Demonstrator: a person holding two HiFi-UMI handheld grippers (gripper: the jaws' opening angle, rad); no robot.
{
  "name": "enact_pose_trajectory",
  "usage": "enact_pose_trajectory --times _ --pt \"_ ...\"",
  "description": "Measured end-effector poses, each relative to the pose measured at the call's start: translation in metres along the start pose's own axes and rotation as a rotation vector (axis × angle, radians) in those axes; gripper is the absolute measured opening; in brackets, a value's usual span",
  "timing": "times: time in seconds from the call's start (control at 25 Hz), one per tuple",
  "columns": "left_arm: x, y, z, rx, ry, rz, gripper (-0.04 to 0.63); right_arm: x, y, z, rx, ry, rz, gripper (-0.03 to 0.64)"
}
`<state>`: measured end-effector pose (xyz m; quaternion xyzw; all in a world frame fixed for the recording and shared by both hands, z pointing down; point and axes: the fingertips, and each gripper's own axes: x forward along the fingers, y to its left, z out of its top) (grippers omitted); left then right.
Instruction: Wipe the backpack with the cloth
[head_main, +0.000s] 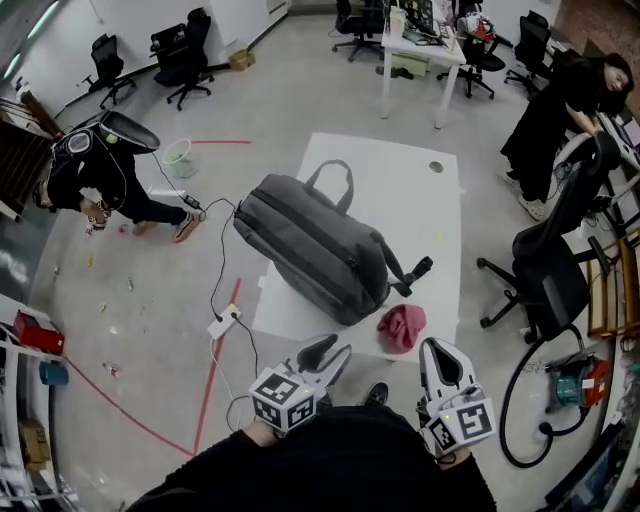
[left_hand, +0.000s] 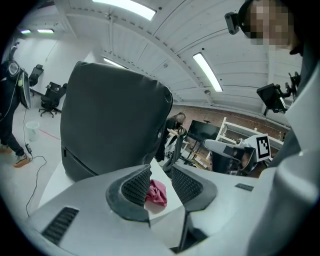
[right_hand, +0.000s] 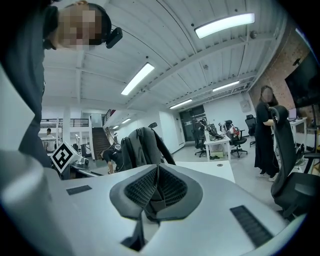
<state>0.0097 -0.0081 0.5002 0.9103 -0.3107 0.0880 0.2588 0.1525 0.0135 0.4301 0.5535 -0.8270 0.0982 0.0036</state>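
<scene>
A grey backpack lies on a white table, with a red cloth just beside it near the front edge. The left gripper hovers with fingers released and empty. The right gripper has its fingers clenched on nothing.

Backpack: grey matt fabric. Cloth: pink soft textile, crumpled. Table: white, smooth, matt.

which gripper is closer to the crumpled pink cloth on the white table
Right, by the head view. The right gripper sits just right of the crumpled pink cloth; the left gripper is farther off to its left.
</scene>
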Motion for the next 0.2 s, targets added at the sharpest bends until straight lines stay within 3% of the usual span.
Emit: enact_pose_trajectory --times 0.2 --pt "0.013 -0.014 -0.002 0.021 0.015 0.019 0.146 -0.006 -0.015 -0.006 0.014 0.014 0.022 0.02"
